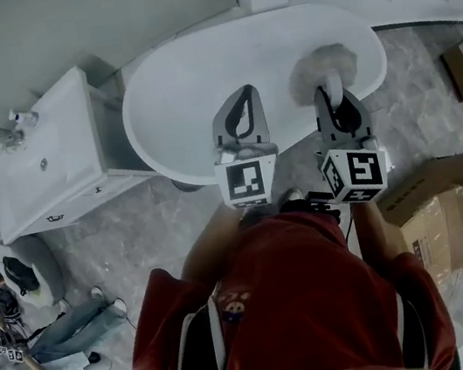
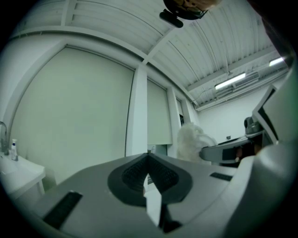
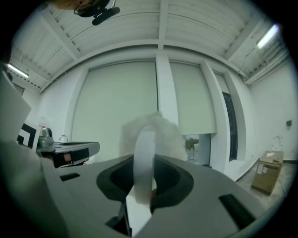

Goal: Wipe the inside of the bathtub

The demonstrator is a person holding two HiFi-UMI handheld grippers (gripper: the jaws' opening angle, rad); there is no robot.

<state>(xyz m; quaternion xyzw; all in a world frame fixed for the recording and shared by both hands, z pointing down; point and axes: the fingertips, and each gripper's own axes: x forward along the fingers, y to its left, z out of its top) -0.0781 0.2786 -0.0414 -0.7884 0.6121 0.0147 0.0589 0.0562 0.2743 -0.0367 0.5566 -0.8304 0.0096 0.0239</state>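
Holding now: our right claw is clamped on the flat white handle of a fluffy duster, whose head stands out past the tips.
Left claw: our left claw has its pads pressed together with nothing between them.
Bathtub: the white oval bathtub lies right in front of us, and both claws hang over its near side.
Duster position: it hangs over the right part of the basin; we cannot tell whether it touches the surface.
Handling: we judge the head soft and light, so it should flatten and follow the curve. The thin handle looks smooth and may twist in the grip, so we hold it close to the head.
Edges: the near rim sits under our claws, the wall runs behind the tub, and a sink cabinet stands just beside its left end.
Open room: the basin is bare, leaving long sweeps free. Cardboard boxes rest on the floor to the right, apart from the tub.
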